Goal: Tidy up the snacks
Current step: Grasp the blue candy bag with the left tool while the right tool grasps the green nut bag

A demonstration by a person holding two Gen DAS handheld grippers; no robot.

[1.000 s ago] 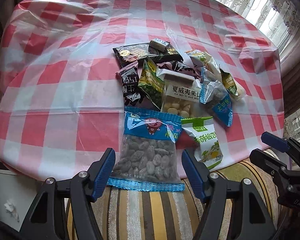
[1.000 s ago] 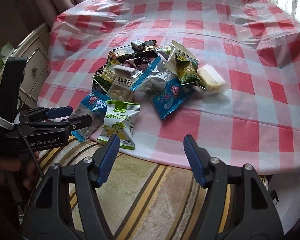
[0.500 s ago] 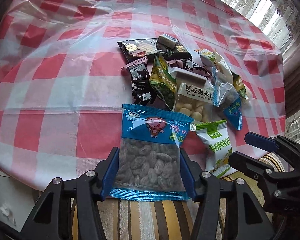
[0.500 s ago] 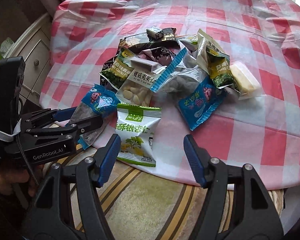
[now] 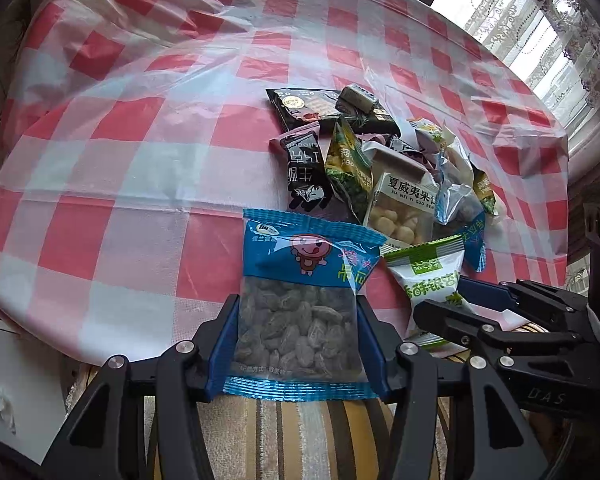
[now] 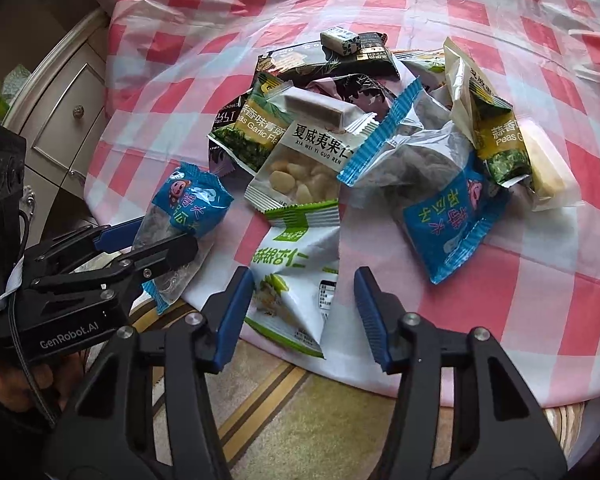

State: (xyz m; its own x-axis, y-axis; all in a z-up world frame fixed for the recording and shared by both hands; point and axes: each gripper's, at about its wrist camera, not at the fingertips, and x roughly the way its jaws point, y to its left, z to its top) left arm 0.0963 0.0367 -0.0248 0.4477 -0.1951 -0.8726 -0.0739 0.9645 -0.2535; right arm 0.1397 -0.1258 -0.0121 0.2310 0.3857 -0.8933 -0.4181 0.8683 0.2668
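Two tools at a pile of snack packets on the checked table [image 5: 120, 184].

In the left wrist view, the left tool [image 5: 298, 344] is clenched on one blue raisin packet [image 5: 300, 300] at the table edge, its jaws just closed. In the right wrist view, one green-white packet [image 6: 296, 276] lies between the right tool's [image 6: 304, 316] closing jaws; only the left pad seems to touch. A second blue packet [image 6: 452, 216] and a drawer cabinet [image 6: 60, 116] are seen clearly only here.

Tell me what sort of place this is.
Probably a home dining or living room: a round table under a red-checked plastic tablecloth, lace curtains at a window, a cream cabinet with drawers.
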